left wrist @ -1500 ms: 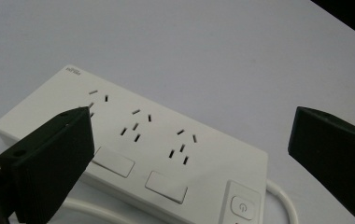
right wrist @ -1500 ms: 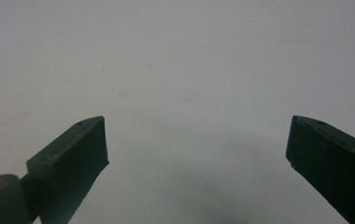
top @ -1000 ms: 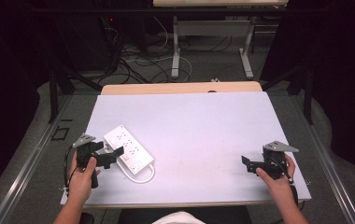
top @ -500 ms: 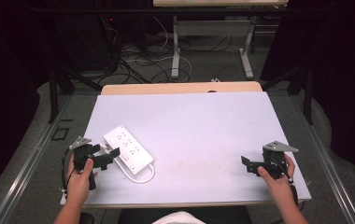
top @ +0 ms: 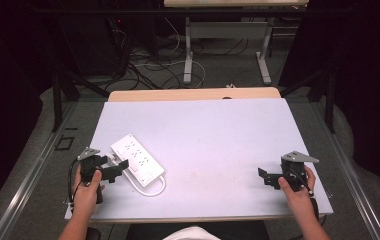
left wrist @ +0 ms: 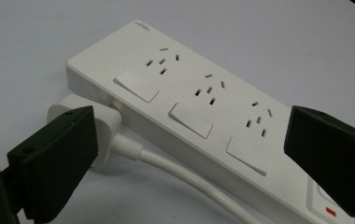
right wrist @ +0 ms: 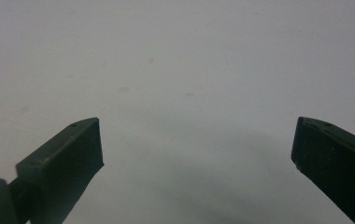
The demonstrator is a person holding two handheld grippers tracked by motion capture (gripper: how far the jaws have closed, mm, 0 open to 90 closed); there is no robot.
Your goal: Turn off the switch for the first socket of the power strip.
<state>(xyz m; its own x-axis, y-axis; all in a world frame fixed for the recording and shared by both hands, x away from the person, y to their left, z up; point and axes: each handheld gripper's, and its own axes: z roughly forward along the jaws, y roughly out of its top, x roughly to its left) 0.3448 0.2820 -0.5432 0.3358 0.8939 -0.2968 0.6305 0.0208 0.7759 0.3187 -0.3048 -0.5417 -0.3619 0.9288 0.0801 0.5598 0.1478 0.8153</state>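
With its jaws spread to straddle the white power strip (left wrist: 199,116) at the table's (top: 218,135) near left, the left gripper (top: 115,169) seems poised to grasp; the right gripper (top: 265,176), jaws spread, waits near right.

The left hand-held gripper (top: 109,169) is black, with a grey three-cornered plate on top and a thin black cable looping down beside the left hand (top: 88,186). Its two jaws are flat black blocks with finely ribbed inner faces and a small round screw hole near each outer edge. The right hand-held gripper (top: 273,176) is black too, with the same grey plate. The right hand (top: 298,191) has a dark band at the wrist. Both forearms are bare.
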